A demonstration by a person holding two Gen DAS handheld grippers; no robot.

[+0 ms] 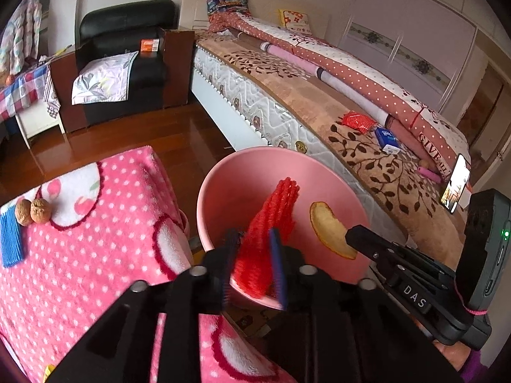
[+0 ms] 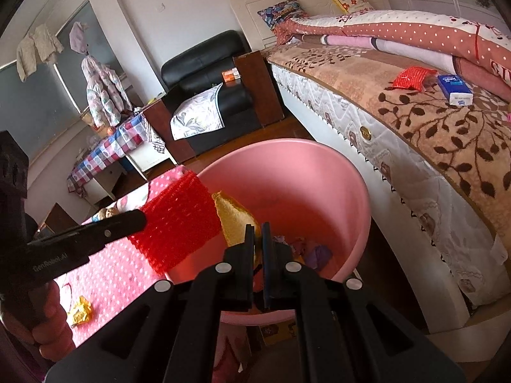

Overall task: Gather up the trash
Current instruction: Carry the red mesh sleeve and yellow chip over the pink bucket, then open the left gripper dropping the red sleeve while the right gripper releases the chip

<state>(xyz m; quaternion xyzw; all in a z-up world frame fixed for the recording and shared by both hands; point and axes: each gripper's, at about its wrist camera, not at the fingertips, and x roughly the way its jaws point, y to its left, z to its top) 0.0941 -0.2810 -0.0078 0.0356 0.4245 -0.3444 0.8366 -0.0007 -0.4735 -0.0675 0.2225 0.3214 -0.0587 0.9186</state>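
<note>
Hovering over the pink bin (image 1: pixel 223 185), left gripper (image 1: pixel 254 261) fingers parted around red foam netting (image 1: pixel 271 220), right gripper (image 2: pixel 258 249) fingers clamped on yellow peel (image 2: pixel 234 220), more trash left on the bed (image 1: pixel 319 102).

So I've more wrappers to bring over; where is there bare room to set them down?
Free: pink dotted blanket between the walnuts and the pink basin; the leaf-patterned bedspread left of the red packet. Crowded: over the basin, where both tongs meet.
</note>
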